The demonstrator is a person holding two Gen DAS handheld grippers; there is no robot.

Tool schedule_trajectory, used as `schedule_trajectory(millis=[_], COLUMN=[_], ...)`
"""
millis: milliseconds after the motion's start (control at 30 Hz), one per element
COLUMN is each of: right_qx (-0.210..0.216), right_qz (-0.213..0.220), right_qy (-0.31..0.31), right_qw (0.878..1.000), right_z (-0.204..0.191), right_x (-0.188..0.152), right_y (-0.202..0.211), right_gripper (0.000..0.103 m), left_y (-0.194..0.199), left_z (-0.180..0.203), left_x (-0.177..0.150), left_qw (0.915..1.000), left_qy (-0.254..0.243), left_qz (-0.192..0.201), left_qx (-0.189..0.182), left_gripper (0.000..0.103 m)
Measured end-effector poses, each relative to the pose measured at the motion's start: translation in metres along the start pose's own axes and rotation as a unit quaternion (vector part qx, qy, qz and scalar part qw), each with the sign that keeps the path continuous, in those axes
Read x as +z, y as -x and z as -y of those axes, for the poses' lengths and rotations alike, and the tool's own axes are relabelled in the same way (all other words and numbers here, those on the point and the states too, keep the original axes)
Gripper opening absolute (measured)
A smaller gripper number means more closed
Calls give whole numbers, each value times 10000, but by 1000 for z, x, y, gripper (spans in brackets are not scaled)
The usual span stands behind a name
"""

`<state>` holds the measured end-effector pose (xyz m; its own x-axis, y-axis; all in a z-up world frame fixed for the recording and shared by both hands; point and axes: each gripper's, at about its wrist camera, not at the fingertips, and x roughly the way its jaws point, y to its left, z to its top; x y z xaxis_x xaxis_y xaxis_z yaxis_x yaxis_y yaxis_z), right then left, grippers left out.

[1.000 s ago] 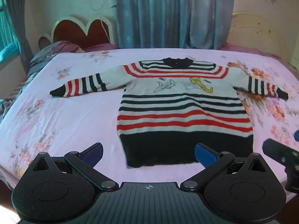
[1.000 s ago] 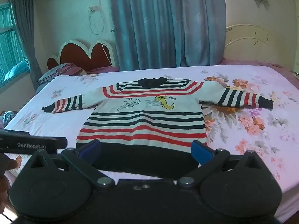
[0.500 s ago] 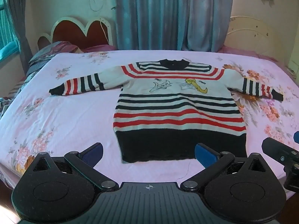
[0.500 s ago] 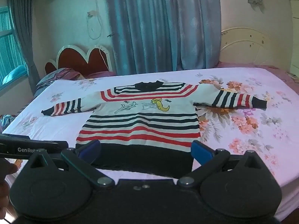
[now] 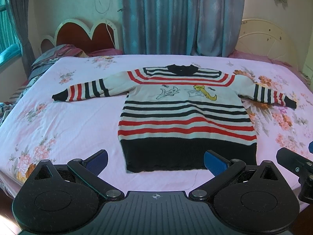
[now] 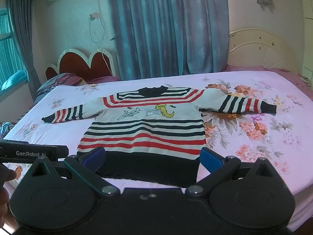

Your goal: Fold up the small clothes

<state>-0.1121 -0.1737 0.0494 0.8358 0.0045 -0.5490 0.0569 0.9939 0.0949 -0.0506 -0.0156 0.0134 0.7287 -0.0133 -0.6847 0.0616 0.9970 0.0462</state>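
Note:
A small striped sweater (image 5: 183, 115) (image 6: 144, 129), white with red and black bands and a black hem, lies flat on the pink floral bed (image 5: 58, 125) (image 6: 270, 146), both sleeves spread out sideways. My left gripper (image 5: 155, 159) hovers open over the near bed edge, just short of the black hem, with nothing between its blue pads. My right gripper (image 6: 151, 156) is open too, held above the hem, empty. In the left wrist view the right gripper's body (image 5: 293, 162) shows at the right edge.
Pillows and bedding (image 5: 56, 52) lie at the bed's left end by a red headboard (image 5: 86, 33). Blue curtains (image 6: 168, 27) hang behind the bed. A cream headboard (image 6: 258, 47) stands at the right. A hand (image 6: 5, 176) shows at the left edge of the right wrist view.
Both grippers have drawn back and risen from the sweater, so it appears smaller and farther away. The sweater itself has not moved, and both grippers stayed open.

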Motion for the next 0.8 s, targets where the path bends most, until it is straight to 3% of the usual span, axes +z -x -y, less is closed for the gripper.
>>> schedule_trajectory(millis=[800], right_qx=[11], right_qz=[-1], right_qy=[5], right_qw=[10000], right_z=[5], right_x=[0], right_y=[-3], right_gripper=[102], left_y=[-3], left_z=[6], left_x=[2], left_qw=[10000], left_qy=[-3], left_qz=[-7], left_qx=[0], left_gripper=[103])
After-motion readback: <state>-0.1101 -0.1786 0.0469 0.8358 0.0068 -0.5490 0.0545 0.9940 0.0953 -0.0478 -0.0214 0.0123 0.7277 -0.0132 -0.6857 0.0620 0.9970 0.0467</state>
